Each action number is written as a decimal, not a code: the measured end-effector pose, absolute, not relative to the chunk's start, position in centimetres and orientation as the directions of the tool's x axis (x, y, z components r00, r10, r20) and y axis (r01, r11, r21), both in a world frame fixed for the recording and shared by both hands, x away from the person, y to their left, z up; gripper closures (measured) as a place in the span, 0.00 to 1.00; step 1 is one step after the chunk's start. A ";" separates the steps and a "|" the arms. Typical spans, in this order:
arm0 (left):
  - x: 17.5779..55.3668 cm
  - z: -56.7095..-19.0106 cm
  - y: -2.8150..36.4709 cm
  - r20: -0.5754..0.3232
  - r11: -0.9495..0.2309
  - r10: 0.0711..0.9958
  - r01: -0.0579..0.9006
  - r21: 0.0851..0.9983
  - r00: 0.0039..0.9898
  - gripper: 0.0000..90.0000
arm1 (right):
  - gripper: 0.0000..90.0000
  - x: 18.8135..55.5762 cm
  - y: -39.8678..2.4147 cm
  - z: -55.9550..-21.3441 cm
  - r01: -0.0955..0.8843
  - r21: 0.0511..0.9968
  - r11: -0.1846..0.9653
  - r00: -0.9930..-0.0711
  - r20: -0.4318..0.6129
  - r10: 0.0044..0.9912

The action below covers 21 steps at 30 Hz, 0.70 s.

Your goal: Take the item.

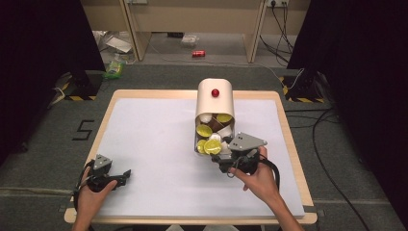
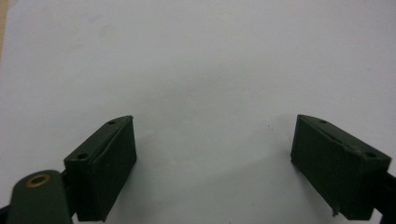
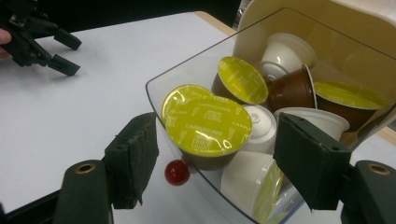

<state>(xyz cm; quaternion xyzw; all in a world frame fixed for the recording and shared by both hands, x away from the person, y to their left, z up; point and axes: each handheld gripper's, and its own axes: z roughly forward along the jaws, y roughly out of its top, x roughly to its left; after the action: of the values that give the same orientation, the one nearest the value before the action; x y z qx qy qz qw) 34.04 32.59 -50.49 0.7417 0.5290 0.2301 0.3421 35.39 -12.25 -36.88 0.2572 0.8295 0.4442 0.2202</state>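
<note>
A: One tabletop [image 1: 144, 144], white sheet on a wooden rim. What sits on it?

B: A clear capsule box [image 3: 187, 79] with a cream sliding cover [image 1: 215, 98], right of centre toward the far edge. The cover carries a red knob [image 1: 215, 92] and is pushed back, so the near end is open.

A: Contents?

B: Coffee capsules, mixed: yellow-green foil lids, white bodies, one brown. The cappuccino capsule [image 3: 205, 122] lies at the near end of the box, lid tilted toward the right gripper's camera.

A: Right gripper [image 1: 226, 158]?

B: At the box's near end. Jaws apart, one on each side of the cappuccino capsule, pads not touching it in the right gripper view. A second small red ball [image 3: 177, 172] shows low by the box's near wall; whether it is inside or outside I cannot tell.

A: Left gripper [image 1: 126, 174]?

B: Near-left corner of the tabletop, well apart from the box. Jaws wide apart over bare sheet, nothing between them.
</note>
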 end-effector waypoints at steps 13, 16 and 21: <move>34.0 -50.5 32.6 -0.021 -0.206 0.942 0.627 0.751 0.334 0.15 | 0.34 36.4 -11.3 -36.5 0.246 0.844 0.477 -0.773 -0.126 0.622; 34.0 -50.5 32.6 -0.021 -0.206 0.942 0.627 0.751 0.334 0.15 | 0.34 36.5 -11.3 -36.6 0.249 0.839 0.485 -0.773 -0.129 0.621; 34.0 -50.5 32.6 -0.021 -0.206 0.942 0.627 0.751 0.334 0.15 | 0.34 36.7 -11.2 -36.8 0.261 0.831 0.491 -0.777 -0.121 0.618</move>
<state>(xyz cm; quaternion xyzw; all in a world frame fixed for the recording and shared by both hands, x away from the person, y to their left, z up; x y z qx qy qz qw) 34.05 32.59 -50.49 0.7416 0.5291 0.2302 0.3423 36.74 -11.19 -36.76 0.2623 0.8383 0.4307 0.2071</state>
